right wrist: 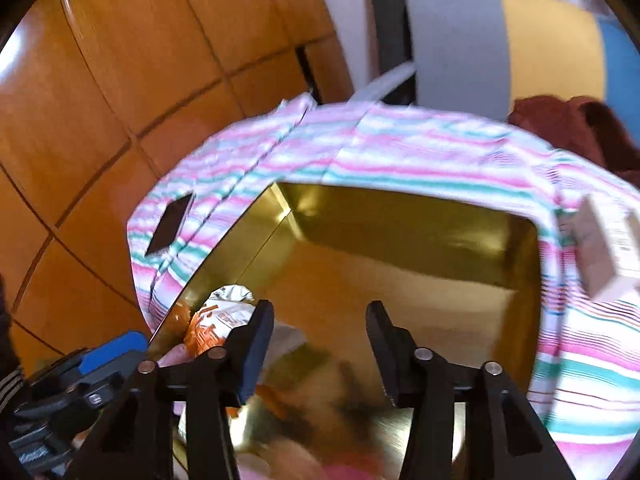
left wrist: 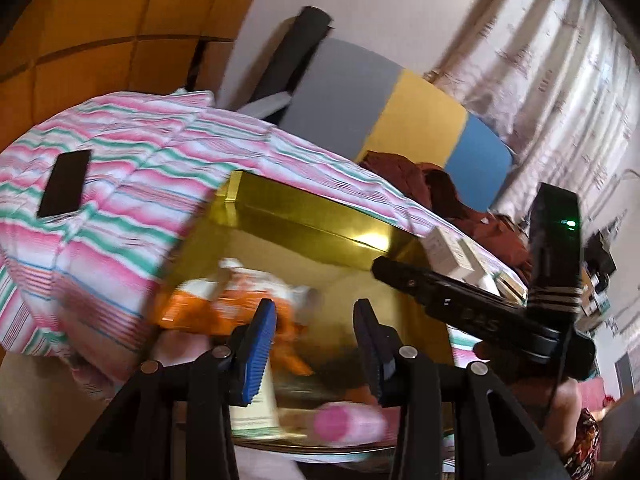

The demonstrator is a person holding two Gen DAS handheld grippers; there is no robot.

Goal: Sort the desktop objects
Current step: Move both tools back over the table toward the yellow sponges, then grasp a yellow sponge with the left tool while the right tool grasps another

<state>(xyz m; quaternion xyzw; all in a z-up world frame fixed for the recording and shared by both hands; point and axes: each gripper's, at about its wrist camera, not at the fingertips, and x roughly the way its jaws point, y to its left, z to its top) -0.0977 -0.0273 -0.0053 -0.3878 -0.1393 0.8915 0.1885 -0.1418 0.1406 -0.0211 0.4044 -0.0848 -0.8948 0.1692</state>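
A gold box (left wrist: 304, 220) lies open on a striped cloth (left wrist: 132, 184). In it lie an orange-and-white packet (left wrist: 224, 300), a cream carton (left wrist: 256, 408) and a pink cylinder (left wrist: 344, 424), all blurred. My left gripper (left wrist: 316, 344) hangs open over the box's near part, its blue-padded finger in front of the carton, nothing between the pads. My right gripper (right wrist: 320, 340) is open above the gold box (right wrist: 400, 216) floor, empty, with the packet (right wrist: 216, 320) at its left finger. From the left wrist, the right gripper (left wrist: 384, 270) reaches in over the box's right side.
A black phone (left wrist: 64, 184) (right wrist: 168, 224) rests on the cloth left of the box. White cartons (left wrist: 452, 252) (right wrist: 608, 252) stand at the box's right edge. A red-brown garment (left wrist: 440, 184) lies behind, before a grey, yellow and blue chair (left wrist: 400, 120). Wooden panels (right wrist: 120, 80) line the left.
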